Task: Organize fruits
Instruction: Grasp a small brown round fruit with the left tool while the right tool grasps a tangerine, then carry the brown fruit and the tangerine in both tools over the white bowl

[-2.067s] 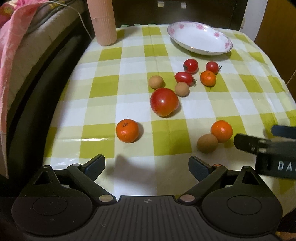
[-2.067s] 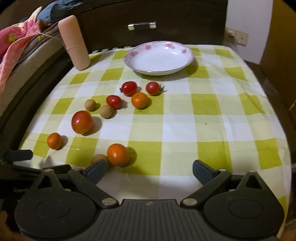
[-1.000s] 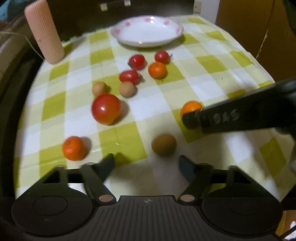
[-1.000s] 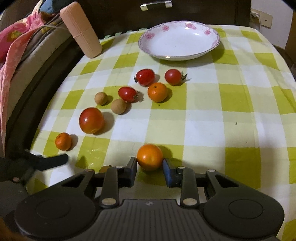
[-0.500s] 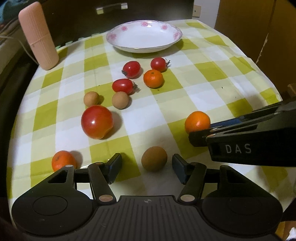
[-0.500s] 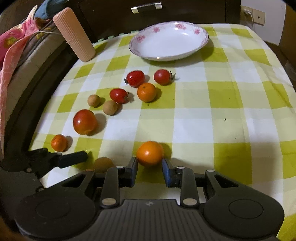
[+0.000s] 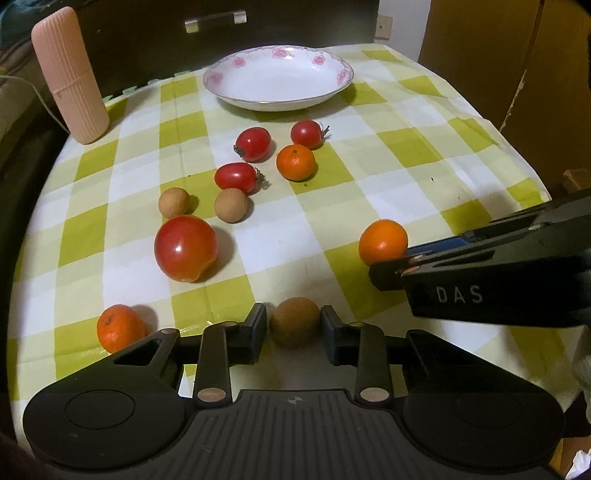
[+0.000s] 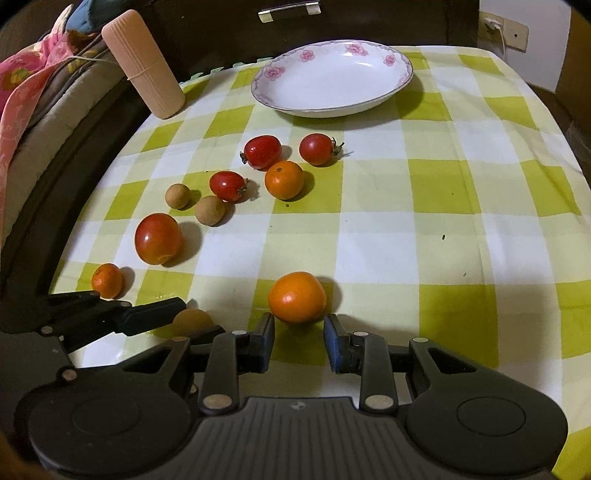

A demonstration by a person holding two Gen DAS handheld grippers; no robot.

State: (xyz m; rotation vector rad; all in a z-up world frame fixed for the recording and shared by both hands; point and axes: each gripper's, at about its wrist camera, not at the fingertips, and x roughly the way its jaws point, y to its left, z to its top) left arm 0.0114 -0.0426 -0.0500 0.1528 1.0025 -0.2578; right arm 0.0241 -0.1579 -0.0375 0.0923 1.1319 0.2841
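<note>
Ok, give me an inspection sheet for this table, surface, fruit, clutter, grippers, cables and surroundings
Surface: checked tablecloth, green and white.
Job's things: white floral plate holds nothing; big tomato, three small tomatoes, three oranges and three brown fruits lie loose on the cloth.
Clutter: pink ribbed cylinder standing by the cloth's far left corner.
Grippers: left gripper has just been closing, its pads now against a brown fruit; right gripper shut on an orange.
Cables: white cord near the cylinder; plug at the wall socket.
Surroundings: dark drawer front, pink bedding at left.
</note>
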